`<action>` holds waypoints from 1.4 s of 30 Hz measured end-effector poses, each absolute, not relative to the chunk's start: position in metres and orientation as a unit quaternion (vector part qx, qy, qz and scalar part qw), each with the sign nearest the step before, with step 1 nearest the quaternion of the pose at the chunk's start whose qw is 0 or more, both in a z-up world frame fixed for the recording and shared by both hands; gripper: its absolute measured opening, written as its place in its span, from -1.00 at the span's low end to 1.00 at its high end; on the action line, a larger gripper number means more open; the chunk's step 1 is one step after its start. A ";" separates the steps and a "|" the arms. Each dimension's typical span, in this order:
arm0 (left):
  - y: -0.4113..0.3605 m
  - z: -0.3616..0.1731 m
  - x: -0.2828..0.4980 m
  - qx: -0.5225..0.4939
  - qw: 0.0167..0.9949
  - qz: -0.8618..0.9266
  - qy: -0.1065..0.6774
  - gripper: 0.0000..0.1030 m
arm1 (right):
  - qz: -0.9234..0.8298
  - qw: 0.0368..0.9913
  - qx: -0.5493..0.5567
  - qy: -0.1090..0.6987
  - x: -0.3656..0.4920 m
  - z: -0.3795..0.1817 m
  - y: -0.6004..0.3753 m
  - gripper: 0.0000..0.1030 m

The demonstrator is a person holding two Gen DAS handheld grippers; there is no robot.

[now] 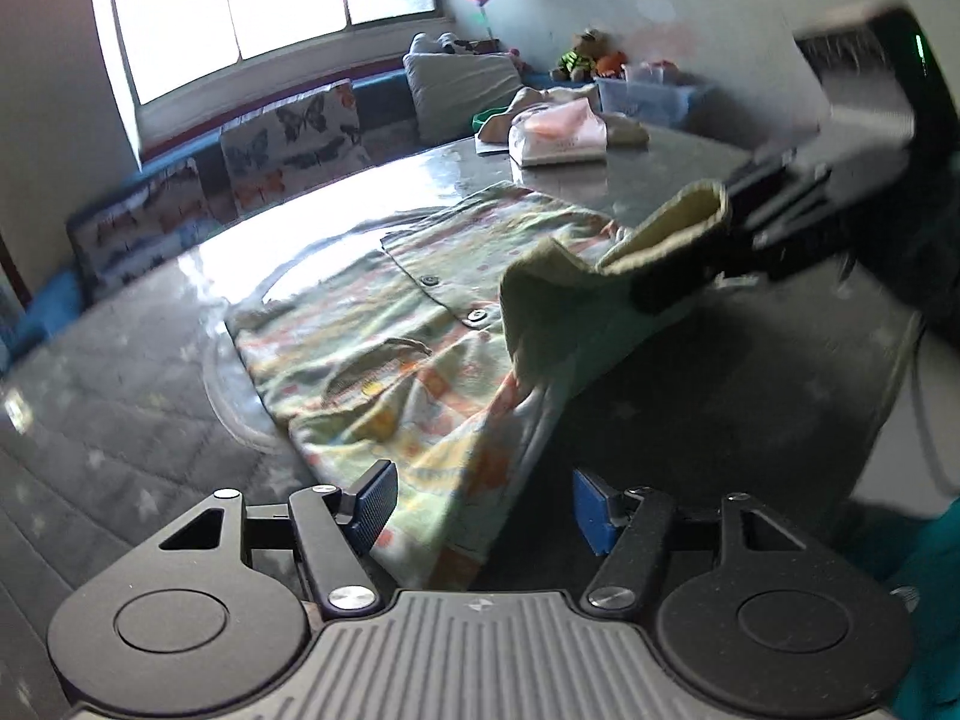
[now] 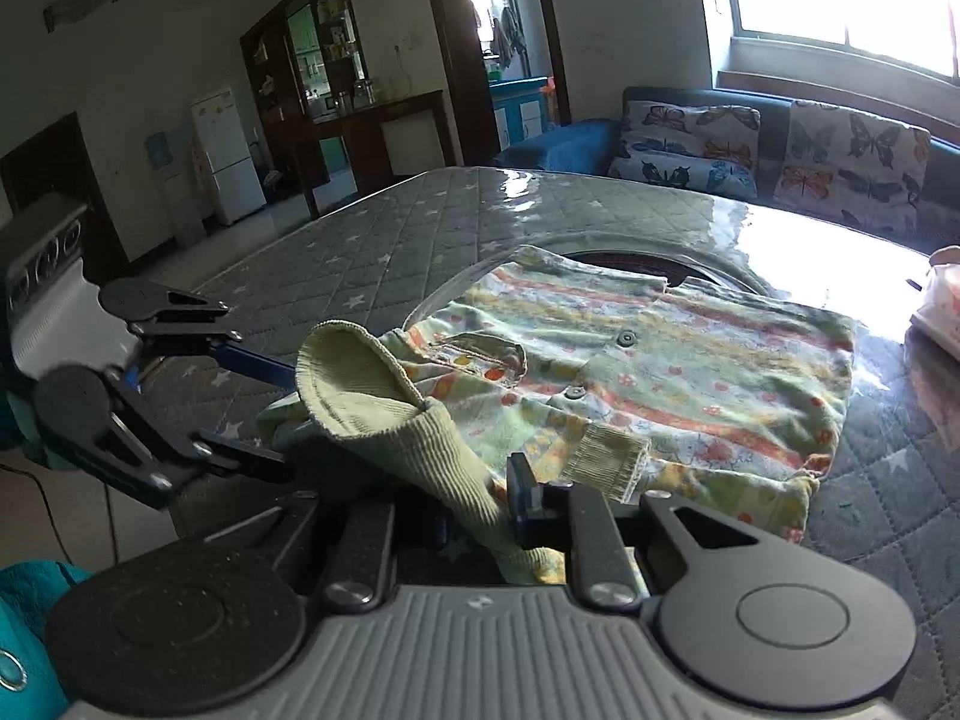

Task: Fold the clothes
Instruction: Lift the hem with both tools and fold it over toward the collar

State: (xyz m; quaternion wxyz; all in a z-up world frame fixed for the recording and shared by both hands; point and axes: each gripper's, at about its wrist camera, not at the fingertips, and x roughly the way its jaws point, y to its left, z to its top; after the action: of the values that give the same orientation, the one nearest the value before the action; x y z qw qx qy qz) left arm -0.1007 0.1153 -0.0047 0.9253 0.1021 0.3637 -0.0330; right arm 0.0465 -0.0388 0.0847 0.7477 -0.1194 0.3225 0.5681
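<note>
A small pale-green shirt point(image 1: 384, 324) point(image 2: 690, 360) with orange print and dark buttons lies flat on the grey quilted surface point(image 1: 120, 360) point(image 2: 372, 240). My right gripper point(image 2: 480, 516) point(image 1: 678, 264) is shut on the shirt's ribbed cuff point(image 2: 372, 396) point(image 1: 672, 222) and holds that sleeve lifted above the shirt's near side. In the left wrist view, my left gripper point(image 1: 483, 504) point(image 2: 288, 420) stands open low over the shirt's near edge. Fabric lies between its blue pads point(image 1: 375, 501), and they do not press on it. A second ribbed cuff point(image 2: 606, 456) rests on the shirt's front.
A heap of light clothes point(image 1: 558, 126) lies at the far end of the surface. A sofa with butterfly cushions point(image 1: 288, 144) point(image 2: 840, 150) runs under the window. A clear storage box point(image 1: 648, 96) and toys stand behind. A teal sleeve point(image 1: 924, 570) shows at the right edge.
</note>
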 end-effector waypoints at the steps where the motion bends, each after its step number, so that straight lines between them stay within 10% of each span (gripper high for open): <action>1: 0.113 -0.008 -0.099 0.119 0.924 -0.031 0.362 0.28 | 0.566 0.749 -0.119 0.322 0.047 0.085 -0.039 -0.68; 13: 0.114 -0.019 -0.110 0.200 0.924 -0.031 0.325 -0.80 | 0.558 0.764 -0.114 0.302 0.037 0.081 -0.042 -0.86; 28: 0.108 0.045 -0.188 0.085 0.953 -0.125 0.264 -0.82 | 0.602 0.730 -0.127 0.297 -0.015 0.140 -0.099 -0.89; 42: 0.158 0.053 -0.105 0.036 0.957 -0.065 0.280 -0.82 | 0.602 0.727 -0.194 0.267 0.055 0.167 -0.027 -0.91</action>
State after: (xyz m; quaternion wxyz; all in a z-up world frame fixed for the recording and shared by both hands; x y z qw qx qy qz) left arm -0.1048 0.1585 0.0527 0.9572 0.0364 0.2796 -0.0649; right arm 0.0548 -0.0272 0.1675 0.7270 -0.1939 0.2674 0.6020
